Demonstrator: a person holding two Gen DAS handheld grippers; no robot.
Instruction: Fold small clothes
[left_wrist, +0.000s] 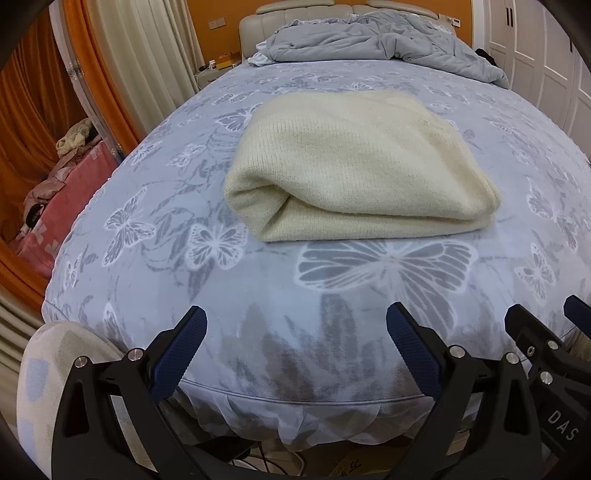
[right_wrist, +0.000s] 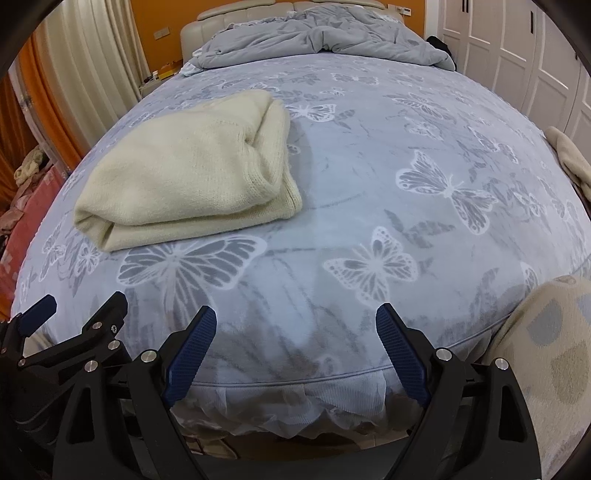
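Note:
A cream knitted garment (left_wrist: 354, 166) lies folded into a thick rectangle on the bed's butterfly-print cover (left_wrist: 229, 295); in the right wrist view the same garment (right_wrist: 184, 173) is at the left. My left gripper (left_wrist: 295, 314) hangs open over the near edge of the bed, nothing between its blue pads, well short of the garment. My right gripper (right_wrist: 295, 314) is open too, empty, beside the left one. Its black fingers (left_wrist: 535, 332) show at the left view's right edge, and the left gripper's fingers (right_wrist: 74, 325) show at the right view's left edge.
A crumpled grey duvet (left_wrist: 369, 37) is heaped at the headboard. A patterned sleeve (right_wrist: 554, 362) sits by the right gripper, another sleeve (left_wrist: 48, 369) by the left. A beige cloth (right_wrist: 569, 155) lies at the bed's right edge. White wardrobe doors (right_wrist: 517, 44) stand right, curtains (left_wrist: 122, 48) left.

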